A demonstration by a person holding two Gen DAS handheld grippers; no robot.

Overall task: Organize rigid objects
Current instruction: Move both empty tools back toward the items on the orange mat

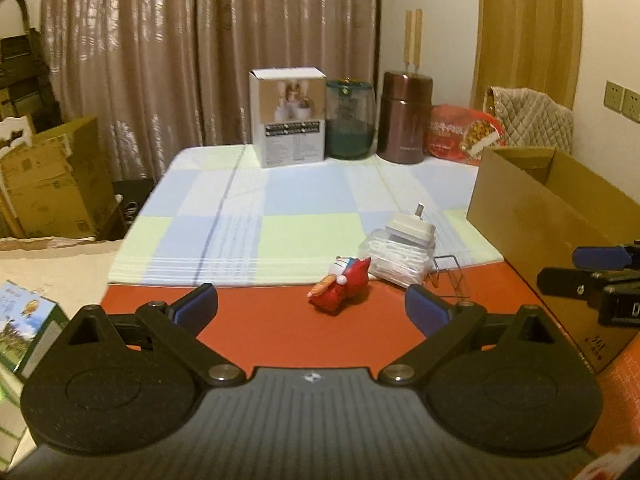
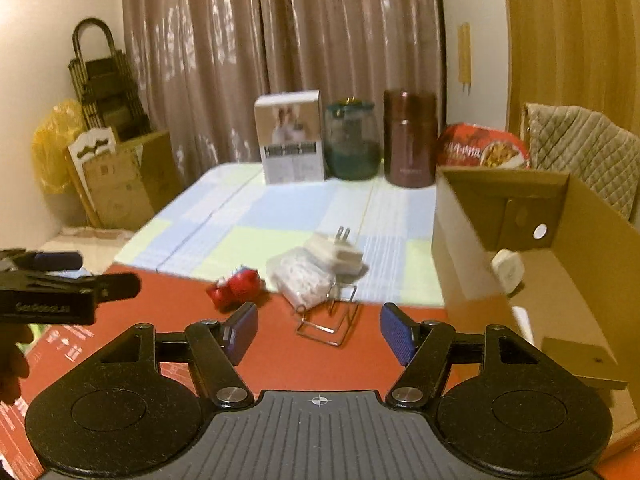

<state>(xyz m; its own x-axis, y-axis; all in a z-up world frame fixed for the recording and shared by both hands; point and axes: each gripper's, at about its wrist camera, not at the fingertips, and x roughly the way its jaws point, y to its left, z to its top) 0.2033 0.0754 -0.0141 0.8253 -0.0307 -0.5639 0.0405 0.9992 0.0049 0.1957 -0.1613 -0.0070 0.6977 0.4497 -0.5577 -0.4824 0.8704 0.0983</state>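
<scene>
Not much legible here tbh. The left gripper's black body, seen from the right wrist view, has raised lettering that looks like "GenRobot.ai", though it's soft. The brown thermos has a small pale brand line near its base, too blurry to read. Same for the white product box, the red food package and the red surface's white print.
</scene>
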